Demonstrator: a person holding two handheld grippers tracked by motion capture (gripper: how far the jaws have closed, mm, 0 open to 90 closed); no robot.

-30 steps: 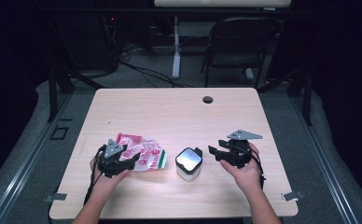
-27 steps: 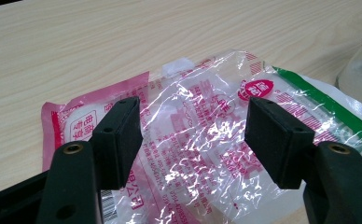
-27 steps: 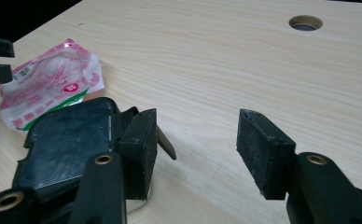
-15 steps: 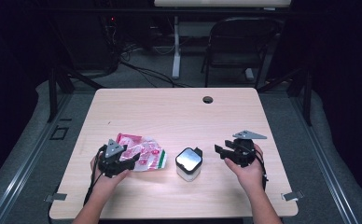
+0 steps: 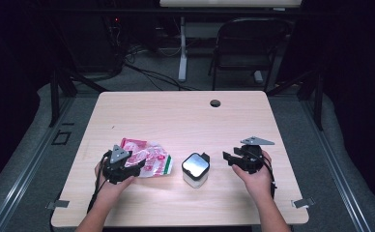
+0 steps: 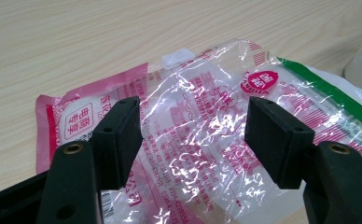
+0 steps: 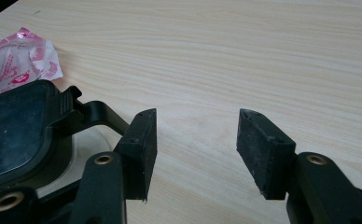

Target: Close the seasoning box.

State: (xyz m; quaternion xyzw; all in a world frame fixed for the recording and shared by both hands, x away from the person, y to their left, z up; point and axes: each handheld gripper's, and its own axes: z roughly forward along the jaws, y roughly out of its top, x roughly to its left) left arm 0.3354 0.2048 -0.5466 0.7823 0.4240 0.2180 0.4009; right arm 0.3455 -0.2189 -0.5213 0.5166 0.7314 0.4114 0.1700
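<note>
Pink packet [image 5: 147, 158] flat, long axis left-right, left claw [image 5: 130, 168] over it

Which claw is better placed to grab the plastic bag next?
Probably the left claw: it hangs open right over the plastic bag. The right claw is open over bare table, beyond the lidded container.

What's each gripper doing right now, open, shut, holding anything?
Left gripper: open, jaws over the pink snack bag, gripping nothing.
Right gripper: open, empty, beside the black-lidded container.

Left claw [image 5: 136, 166] over pink packet [image 5: 149, 158]; right claw [image 5: 227, 158] beside lidded container [image 5: 195, 169].
</note>
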